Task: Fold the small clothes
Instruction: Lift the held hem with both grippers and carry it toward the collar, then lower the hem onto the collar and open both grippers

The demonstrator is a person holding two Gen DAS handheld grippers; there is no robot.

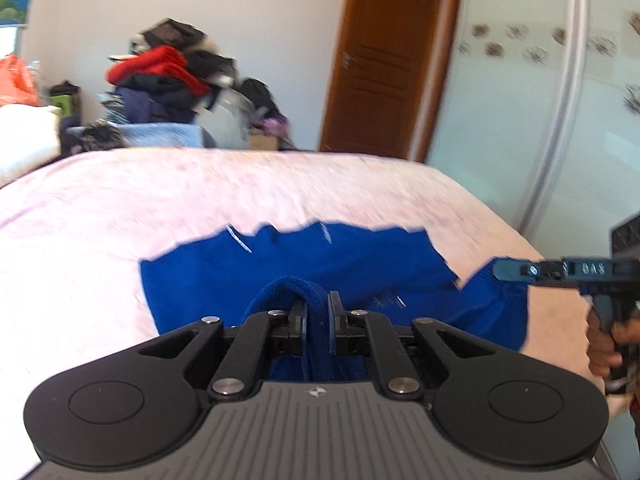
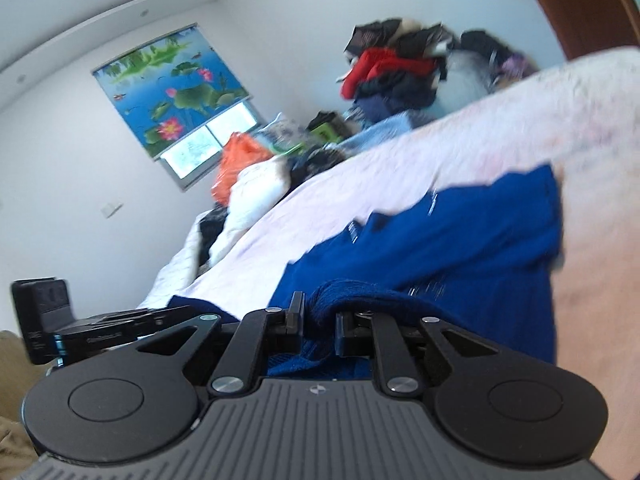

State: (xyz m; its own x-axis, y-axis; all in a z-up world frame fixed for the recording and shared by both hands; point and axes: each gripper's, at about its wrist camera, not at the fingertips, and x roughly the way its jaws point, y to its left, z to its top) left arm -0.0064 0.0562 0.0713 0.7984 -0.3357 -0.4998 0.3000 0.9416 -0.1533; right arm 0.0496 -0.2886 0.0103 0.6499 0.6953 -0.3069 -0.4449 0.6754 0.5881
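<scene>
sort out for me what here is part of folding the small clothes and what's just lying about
Part of the job:
- blue garment
- left tool, shut on its near edge
- right tool, shut on the same edge
- pink bed cover under it

Lying about:
- clothes pile
- orange bag
- wooden door
- lotus blind

One blue garment, a fold of it between each gripper's fingers. Two grippers: the left and the right. One pink bed cover beyond the fingers. One clothes heap far past them. One door. One lotus blind. One orange bag.
</scene>
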